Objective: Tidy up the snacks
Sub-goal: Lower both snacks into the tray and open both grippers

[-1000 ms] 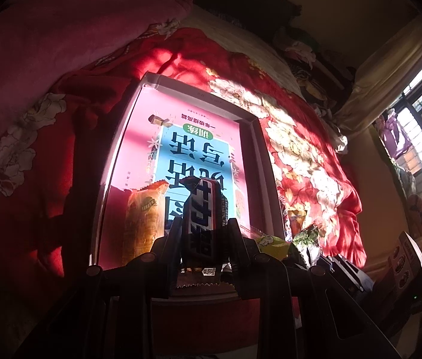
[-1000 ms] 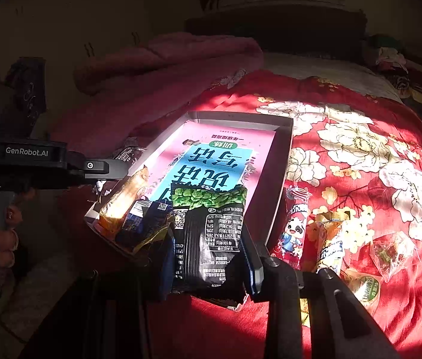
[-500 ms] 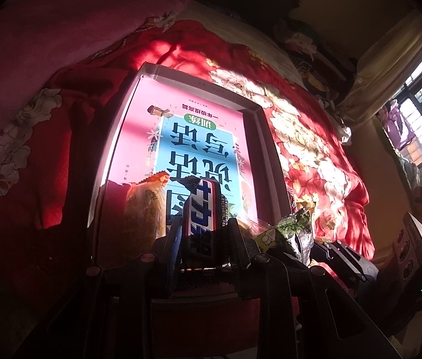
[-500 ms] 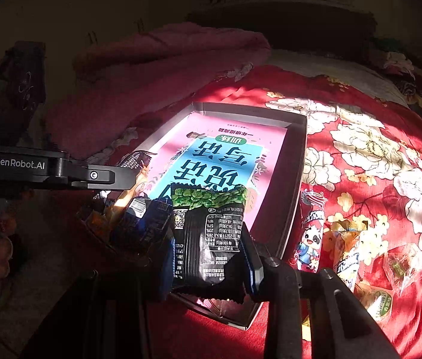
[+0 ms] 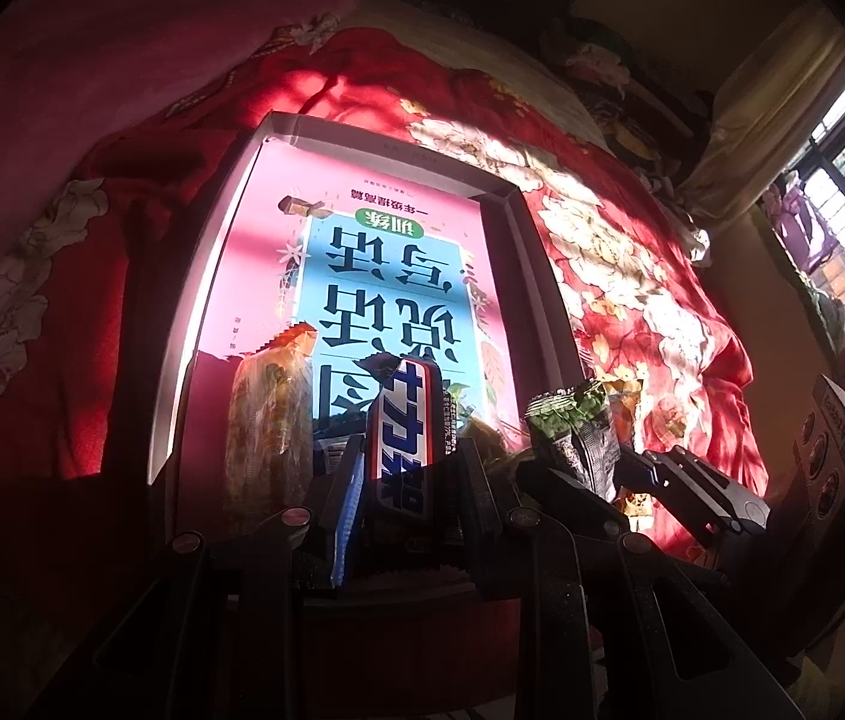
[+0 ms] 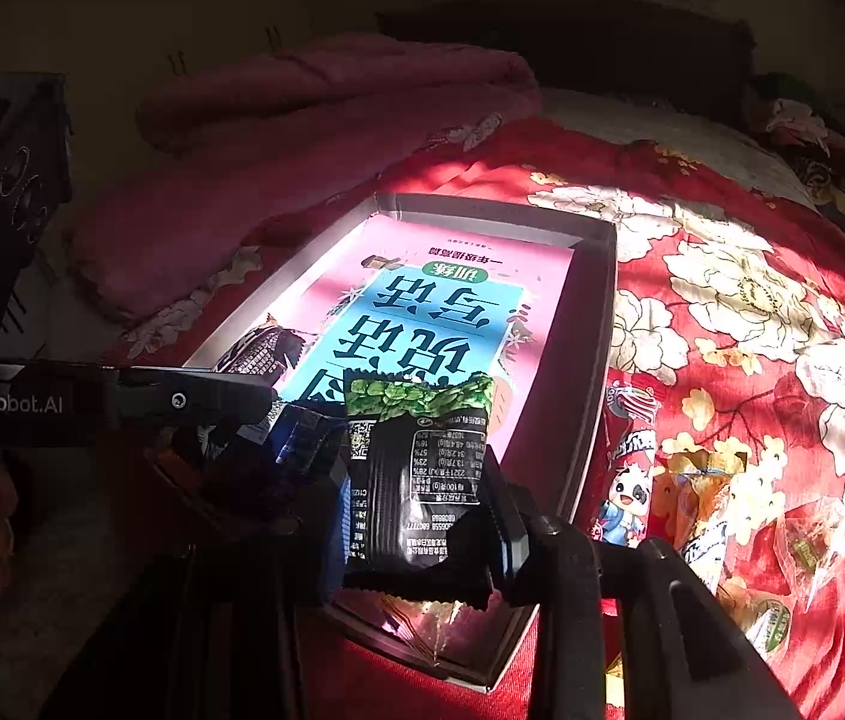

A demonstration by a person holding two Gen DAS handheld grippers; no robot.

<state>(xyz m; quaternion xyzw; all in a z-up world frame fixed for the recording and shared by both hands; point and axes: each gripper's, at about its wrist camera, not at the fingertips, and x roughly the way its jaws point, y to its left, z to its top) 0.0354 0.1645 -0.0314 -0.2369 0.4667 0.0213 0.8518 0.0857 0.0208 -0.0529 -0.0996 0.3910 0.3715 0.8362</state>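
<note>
Gripping a chocolate bar (image 5: 401,438) and pea packet (image 6: 419,474), both fingers crowd the tray (image 6: 593,360).

Glossy foil pea packet (image 6: 419,474), cloth quilt (image 6: 752,312)

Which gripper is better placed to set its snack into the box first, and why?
Probably the left gripper: its chocolate bar hangs over the box floor, beside a yellow packet. The right gripper holds its green-topped packet over the near rim.

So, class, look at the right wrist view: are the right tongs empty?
No: the right tongs are shut on a black snack packet with a green top, held over the tray.
</note>
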